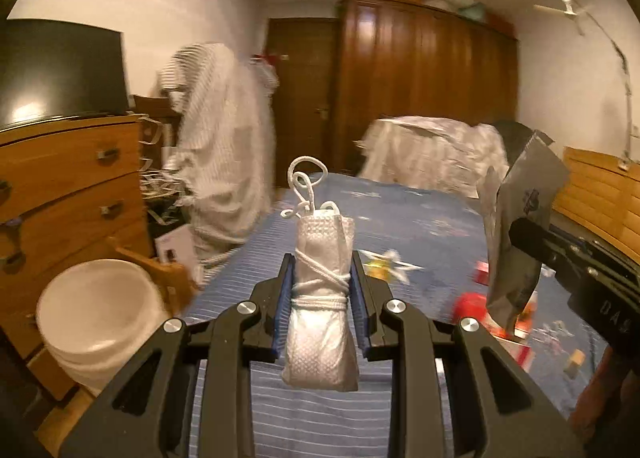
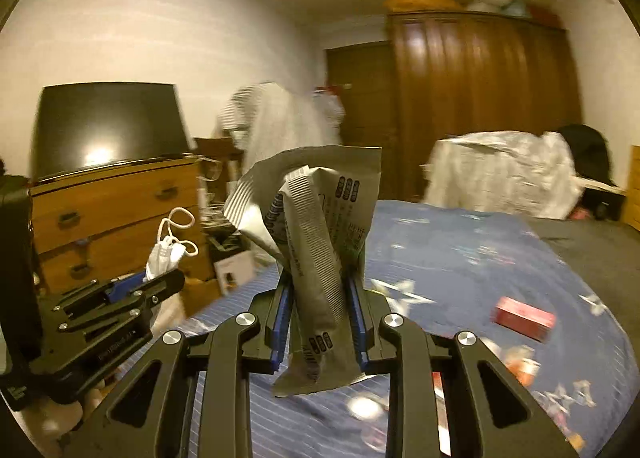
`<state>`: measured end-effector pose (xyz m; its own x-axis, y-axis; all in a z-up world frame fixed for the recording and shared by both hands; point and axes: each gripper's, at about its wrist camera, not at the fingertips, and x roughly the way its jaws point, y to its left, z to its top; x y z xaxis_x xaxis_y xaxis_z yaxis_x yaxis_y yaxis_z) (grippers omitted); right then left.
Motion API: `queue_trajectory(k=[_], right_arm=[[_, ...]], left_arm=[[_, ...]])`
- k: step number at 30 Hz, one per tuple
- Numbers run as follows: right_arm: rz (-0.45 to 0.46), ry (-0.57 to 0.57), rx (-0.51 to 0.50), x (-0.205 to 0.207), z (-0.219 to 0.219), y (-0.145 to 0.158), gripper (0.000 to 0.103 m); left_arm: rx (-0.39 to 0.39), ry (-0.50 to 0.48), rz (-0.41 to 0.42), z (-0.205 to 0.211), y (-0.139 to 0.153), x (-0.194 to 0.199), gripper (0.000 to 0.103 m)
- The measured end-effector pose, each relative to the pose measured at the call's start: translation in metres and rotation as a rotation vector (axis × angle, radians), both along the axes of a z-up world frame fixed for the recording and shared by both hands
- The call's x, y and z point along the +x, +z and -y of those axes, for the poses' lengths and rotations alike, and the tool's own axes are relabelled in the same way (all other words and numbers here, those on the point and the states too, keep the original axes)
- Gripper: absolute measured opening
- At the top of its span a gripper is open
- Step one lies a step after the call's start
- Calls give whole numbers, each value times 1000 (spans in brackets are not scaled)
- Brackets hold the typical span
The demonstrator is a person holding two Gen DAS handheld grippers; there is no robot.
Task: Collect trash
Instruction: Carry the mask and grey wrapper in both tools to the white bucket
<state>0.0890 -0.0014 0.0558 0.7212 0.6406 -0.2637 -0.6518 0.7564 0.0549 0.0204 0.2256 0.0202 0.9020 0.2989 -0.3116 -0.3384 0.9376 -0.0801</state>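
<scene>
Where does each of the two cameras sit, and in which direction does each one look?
Left wrist view: on the left gripper, looking along its fingers over the blue bed cover; it clamps a white cloth pouch wrapped in cord; the right gripper shows at right.
Right wrist view: on the right gripper, same direction; it clamps a crumpled grey printed wrapper; the left gripper shows at left.
Shared: the bed cover, dark wooden wardrobe, both held items.

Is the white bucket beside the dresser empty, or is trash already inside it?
Cannot tell for sure. In the left wrist view the white bucket shows only a blurred white interior, with no trash visible; its bottom is hidden.
</scene>
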Motion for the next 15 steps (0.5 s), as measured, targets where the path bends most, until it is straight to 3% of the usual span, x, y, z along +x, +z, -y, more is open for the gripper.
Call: queue_trajectory(k=[10, 15], right_arm=[[-40, 250, -68, 3, -182, 32, 27], [-116, 386, -113, 7, -276, 41, 28]], left_arm=[[-33, 203, -29, -115, 12, -31, 25], [-72, 277, -61, -169, 12, -50, 25]])
